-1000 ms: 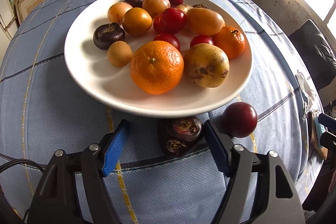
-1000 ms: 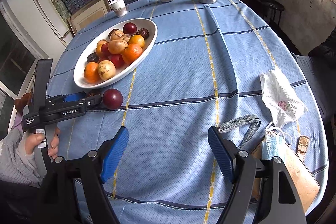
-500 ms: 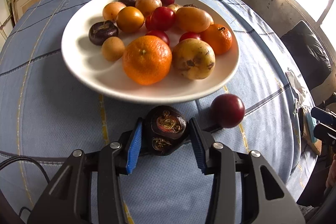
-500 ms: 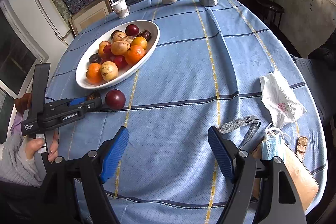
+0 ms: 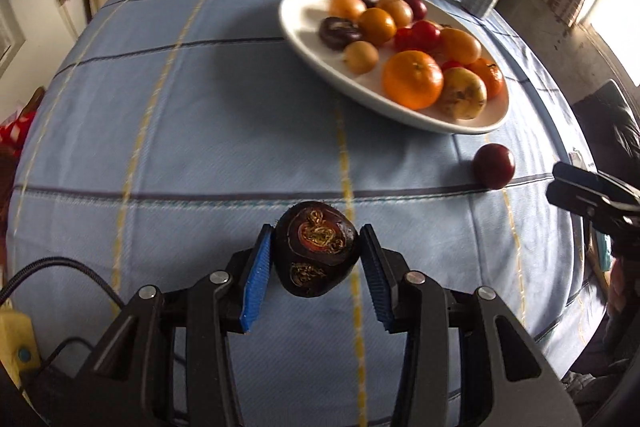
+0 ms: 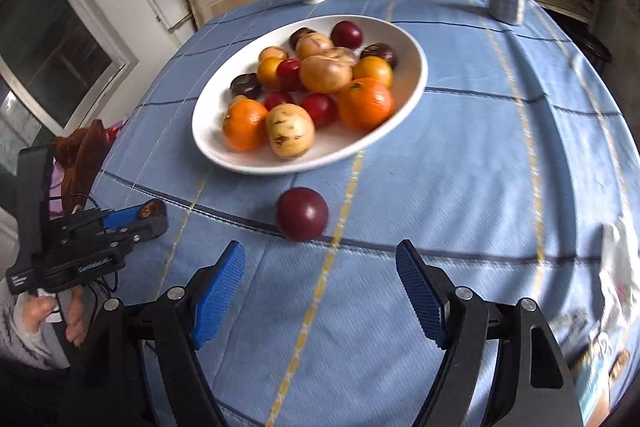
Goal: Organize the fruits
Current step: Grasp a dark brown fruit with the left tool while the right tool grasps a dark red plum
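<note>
left gripper [image 5: 316,259] pinching 1 dark fruit [image 5: 316,253], lifted near plate [image 5: 404,115] | right gripper [image 6: 320,287] spread, empty, nearing red plum [image 6: 302,213] beside plate | you're carrying it: keep squeeze gentle, lower onto plate's bare side

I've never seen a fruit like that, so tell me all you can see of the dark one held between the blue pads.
The dark fruit is roundish, with a blackish-purple, dull skin. Its upturned face shows a reddish-brown ring with dry, yellowish curled bits, and a second rough patch lower down. A few fine hairs stick out at the top. It sits clamped in the left tool, a blue ribbed pad pressing each side, above the blue checked tablecloth. Whether it touches the cloth I cannot tell. It is apart from the white plate.
</note>
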`<state>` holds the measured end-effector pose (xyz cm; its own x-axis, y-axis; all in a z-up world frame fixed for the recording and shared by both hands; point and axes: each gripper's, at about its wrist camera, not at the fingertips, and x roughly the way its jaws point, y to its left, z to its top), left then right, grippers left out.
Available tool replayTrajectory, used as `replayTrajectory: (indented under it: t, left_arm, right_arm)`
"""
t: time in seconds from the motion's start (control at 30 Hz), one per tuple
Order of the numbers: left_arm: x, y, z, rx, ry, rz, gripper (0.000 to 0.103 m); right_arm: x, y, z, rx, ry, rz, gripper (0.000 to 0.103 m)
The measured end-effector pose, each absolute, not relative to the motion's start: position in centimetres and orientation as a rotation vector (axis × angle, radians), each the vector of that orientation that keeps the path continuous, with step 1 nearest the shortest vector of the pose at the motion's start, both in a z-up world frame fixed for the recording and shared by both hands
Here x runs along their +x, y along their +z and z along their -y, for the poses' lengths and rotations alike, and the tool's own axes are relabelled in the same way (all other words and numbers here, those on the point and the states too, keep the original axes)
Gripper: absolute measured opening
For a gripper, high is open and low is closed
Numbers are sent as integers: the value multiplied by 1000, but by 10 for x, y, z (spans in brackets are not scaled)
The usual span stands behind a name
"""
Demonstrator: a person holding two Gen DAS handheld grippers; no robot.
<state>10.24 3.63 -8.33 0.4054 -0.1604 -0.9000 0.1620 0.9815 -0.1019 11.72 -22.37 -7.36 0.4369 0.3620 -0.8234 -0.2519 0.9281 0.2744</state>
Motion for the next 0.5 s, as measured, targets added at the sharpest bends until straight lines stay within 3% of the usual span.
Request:
replayTrajectory:
  t: [0.17, 0.3, 0.5]
  left_arm:
    - [87, -83, -52, -19, -155, -1148, 43]
    - [78, -83, -57, -27, -134, -1154, 43]
    - [77, -84, -54, -29, -126, -1161, 43]
  right_arm:
    - [136, -85, 208, 68, 428, -1069, 76]
    - [144, -93, 201, 54, 455, -1091, 63]
    - [147, -99, 196, 38, 472, -1103, 58]
